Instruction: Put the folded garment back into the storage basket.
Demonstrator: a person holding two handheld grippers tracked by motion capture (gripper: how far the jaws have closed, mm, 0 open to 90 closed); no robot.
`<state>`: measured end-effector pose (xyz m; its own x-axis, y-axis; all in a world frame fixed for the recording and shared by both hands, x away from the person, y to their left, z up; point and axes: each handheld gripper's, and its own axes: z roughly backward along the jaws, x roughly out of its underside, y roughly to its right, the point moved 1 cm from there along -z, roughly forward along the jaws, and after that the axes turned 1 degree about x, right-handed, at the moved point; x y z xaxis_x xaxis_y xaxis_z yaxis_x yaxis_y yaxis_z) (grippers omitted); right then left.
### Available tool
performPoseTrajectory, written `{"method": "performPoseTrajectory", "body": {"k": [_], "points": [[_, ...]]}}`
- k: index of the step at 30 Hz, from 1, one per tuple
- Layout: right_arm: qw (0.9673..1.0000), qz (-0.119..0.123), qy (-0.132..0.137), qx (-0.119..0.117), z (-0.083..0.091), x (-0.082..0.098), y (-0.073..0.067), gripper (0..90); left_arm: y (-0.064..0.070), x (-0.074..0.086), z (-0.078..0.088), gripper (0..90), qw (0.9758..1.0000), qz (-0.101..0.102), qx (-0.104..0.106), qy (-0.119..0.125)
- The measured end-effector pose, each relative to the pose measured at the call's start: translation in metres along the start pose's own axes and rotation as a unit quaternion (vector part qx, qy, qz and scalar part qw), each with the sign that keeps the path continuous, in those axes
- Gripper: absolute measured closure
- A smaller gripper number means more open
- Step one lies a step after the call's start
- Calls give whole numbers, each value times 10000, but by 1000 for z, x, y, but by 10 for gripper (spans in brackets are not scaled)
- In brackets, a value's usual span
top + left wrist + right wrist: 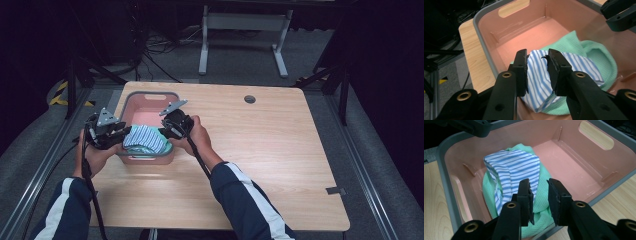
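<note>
1. Left tongs [537, 68]: jaws slightly apart, a fold of the striped cloth [541, 75] between them, pads not pressing.
2. Right tongs [539, 195]: jaws slightly apart over the green cloth [541, 202], gripping nothing.
3. Both cloths lie beneath the tongs, in the pink bin [131, 102] on the desk [270, 150].

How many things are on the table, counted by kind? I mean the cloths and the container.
Cloths: 2, one blue-striped cloth and one green cloth, both inside the bin
Bins: 1, pink bin with a grey rim
Total: 3
</note>
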<state>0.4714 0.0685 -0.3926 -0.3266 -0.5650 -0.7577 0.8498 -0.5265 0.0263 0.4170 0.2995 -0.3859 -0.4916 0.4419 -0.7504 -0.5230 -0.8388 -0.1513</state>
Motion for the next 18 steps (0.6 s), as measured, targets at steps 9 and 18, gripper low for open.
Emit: {"method": "performPoseTrajectory", "body": {"k": [9,18], "points": [[10000,-3,16,60,8,4,4,664,9,-4,0,678,9999,58,87,115],[9996,44,-2,265,23,9,12,568,25,-13,0,641,9994,-29,158,305]]}}
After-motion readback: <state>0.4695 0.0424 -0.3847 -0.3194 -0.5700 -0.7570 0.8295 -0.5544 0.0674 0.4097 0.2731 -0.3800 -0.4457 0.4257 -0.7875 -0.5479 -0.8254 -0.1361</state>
